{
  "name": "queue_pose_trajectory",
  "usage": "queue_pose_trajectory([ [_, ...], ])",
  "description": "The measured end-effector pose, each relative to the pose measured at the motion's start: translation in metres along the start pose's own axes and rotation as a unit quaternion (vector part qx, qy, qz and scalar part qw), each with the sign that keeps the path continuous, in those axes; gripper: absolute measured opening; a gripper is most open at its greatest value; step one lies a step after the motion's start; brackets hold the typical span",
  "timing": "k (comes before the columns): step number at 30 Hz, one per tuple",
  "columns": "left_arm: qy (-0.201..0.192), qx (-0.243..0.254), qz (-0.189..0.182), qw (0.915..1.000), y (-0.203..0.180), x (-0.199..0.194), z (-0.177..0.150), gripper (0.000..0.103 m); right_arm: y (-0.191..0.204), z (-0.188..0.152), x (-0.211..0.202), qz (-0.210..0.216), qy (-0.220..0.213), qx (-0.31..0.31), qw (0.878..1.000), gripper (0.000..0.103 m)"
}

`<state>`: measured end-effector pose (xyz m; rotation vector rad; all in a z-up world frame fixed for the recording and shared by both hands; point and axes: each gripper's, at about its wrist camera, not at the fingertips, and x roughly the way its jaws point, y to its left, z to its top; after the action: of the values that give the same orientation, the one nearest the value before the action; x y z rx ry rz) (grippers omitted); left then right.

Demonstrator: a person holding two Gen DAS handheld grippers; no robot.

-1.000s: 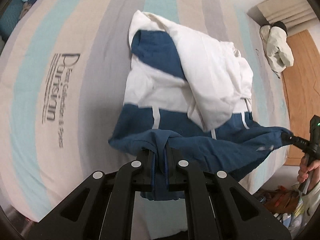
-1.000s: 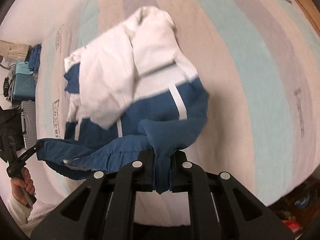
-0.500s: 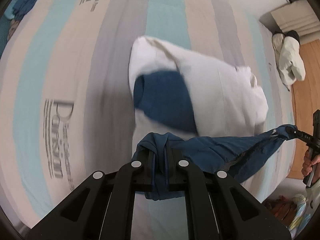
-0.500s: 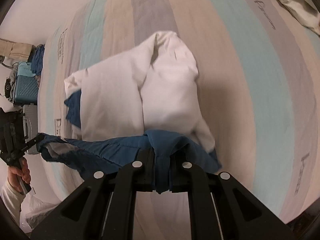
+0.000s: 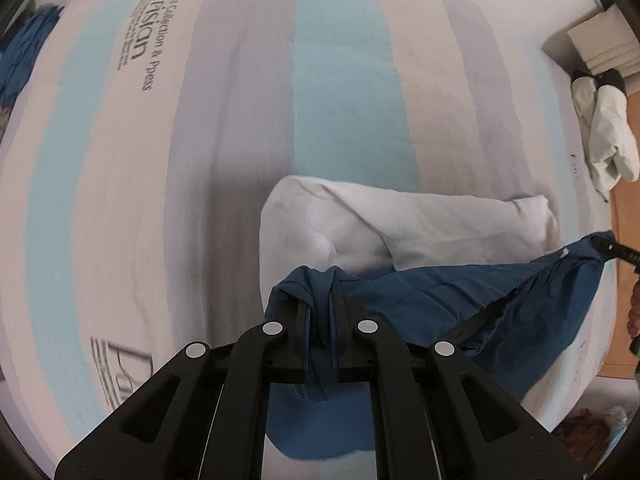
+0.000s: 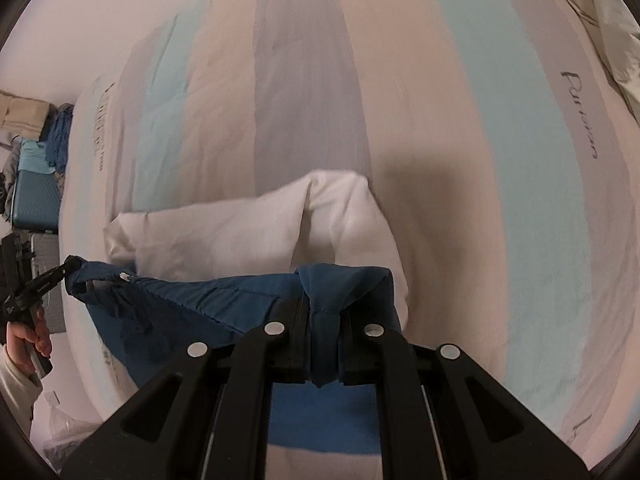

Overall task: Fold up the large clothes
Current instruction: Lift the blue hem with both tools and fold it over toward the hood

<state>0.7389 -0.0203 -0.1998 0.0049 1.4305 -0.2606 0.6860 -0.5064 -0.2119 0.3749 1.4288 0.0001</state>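
A large blue and white garment (image 5: 400,220) lies on the striped bed. Its blue hem (image 5: 460,292) is lifted and stretched between both grippers, over the white upper part (image 6: 240,232). My left gripper (image 5: 322,296) is shut on one corner of the blue hem, with cloth bunched between its pads. My right gripper (image 6: 322,308) is shut on the other corner; the right gripper's tip (image 5: 612,246) also shows at the right edge of the left wrist view, and the left gripper's tip (image 6: 60,272) at the left of the right wrist view, a hand (image 6: 28,336) holding it.
The bed cover (image 5: 340,80) has pale blue, grey and beige stripes with printed lettering. A cream garment (image 5: 608,136) lies at the bed's far right by a wooden floor (image 5: 628,200). A blue suitcase (image 6: 32,196) and clothes stand beyond the bed's left side.
Both grippers carried the blue hem forward over the garment. The blue lower body and blue patch seen earlier are now covered; only the white top shows beyond the hem.
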Motion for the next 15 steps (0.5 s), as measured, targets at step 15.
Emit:
queue_pose_trajectory([
  [15,0.002,0.022,0.017,0.9996,0.013,0.071,0.051,0.006,-0.006,0.061,0.077,-0.034,0.008,-0.013,0.999,0.007],
])
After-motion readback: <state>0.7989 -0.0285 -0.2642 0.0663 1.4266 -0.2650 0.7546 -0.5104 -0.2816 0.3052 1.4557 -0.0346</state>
